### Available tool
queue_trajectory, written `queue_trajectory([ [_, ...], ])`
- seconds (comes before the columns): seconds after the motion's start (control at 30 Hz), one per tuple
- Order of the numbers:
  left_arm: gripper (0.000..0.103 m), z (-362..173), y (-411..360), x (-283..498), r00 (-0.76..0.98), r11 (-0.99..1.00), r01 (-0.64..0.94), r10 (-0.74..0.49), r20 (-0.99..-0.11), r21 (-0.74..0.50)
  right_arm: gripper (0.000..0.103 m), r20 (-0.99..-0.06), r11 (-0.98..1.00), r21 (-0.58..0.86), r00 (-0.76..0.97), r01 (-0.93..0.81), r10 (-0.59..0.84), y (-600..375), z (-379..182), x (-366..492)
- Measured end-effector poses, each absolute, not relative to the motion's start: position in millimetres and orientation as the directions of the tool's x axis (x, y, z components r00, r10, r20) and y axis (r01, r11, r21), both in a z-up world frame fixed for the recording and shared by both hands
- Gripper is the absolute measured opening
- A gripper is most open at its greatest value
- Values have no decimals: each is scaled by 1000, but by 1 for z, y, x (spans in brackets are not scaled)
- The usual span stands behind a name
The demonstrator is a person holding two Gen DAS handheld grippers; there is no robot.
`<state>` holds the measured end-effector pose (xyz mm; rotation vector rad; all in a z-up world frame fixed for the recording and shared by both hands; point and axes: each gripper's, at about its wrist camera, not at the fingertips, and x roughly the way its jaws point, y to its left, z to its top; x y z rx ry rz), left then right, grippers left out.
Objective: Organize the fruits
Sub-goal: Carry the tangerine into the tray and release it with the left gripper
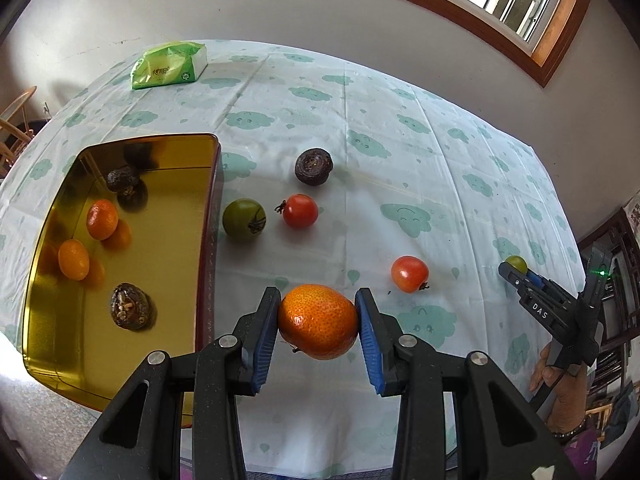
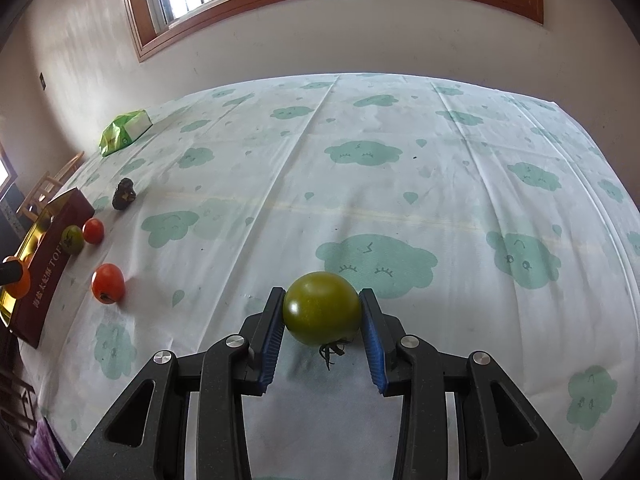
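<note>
The left gripper [image 1: 318,320] was clamped on an orange mandarin [image 1: 318,322], its blue pads [image 1: 264,344] pressed to both sides, holding the fruit above the counter [image 1: 400,140] just beside the near right wall of a gold-lined tin [image 1: 120,240]. Inside the tin lay two small orange kumquats [image 1: 102,219] and two dark, wrinkled fruits [image 1: 129,306]. On the cloud-patterned cloth just right of the tin sat a green tomato [image 1: 244,221] with a red tomato [image 1: 300,211] next to it, a dark purple fruit [image 1: 314,166] behind them, and another red tomato [image 1: 409,274] nearer the front. The right gripper [image 2: 322,312] was closed on a second green tomato [image 2: 322,308], which appeared to sit low on the cloth near the counter's right edge, well apart from the tin. A green tissue pack [image 1: 170,65] lay at the far left corner.
</note>
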<state>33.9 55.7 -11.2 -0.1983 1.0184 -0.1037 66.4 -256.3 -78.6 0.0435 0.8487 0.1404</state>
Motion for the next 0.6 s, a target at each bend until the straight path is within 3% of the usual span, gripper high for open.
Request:
queue_trajectory([
  [0.6, 35, -11, 94, 18, 557, 986, -52, -103, -824, -158, 38, -753, 994, 38, 651, -104, 97, -249, -79, 67],
])
